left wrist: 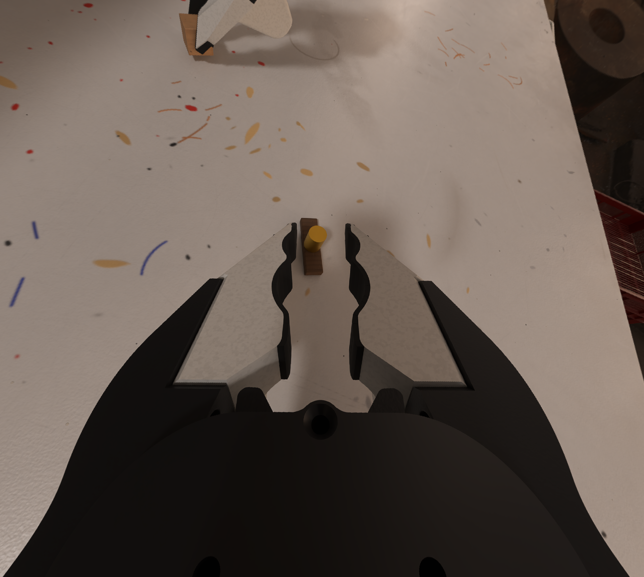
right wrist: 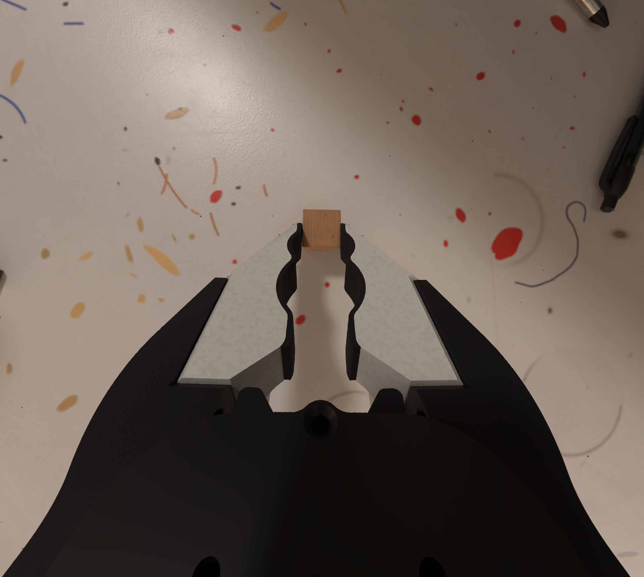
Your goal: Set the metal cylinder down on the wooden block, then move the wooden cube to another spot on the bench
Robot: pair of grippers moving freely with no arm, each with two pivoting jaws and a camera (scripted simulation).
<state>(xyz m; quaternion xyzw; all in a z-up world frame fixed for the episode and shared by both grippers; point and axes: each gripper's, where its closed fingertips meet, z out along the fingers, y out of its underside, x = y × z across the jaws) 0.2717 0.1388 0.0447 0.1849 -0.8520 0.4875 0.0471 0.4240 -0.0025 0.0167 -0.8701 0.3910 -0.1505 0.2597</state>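
With the brass cylinder point(left wrist: 314, 238) standing on the dark wooden block point(left wrist: 311, 246) below our parted left gripper point(left wrist: 319, 229), our right gripper point(right wrist: 320, 229) clamps the wooden cube point(right wrist: 321, 228) mid-bench, so next we carry it toward a free edge.

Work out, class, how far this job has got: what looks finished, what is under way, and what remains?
Done: the yellow metal cylinder stands on the dark wooden block, and the left gripper is open and clear of it. Under way: the right gripper has its fingertips against both sides of the wooden cube, which seems to sit on the bench. Left: carrying the cube to another spot and letting go.
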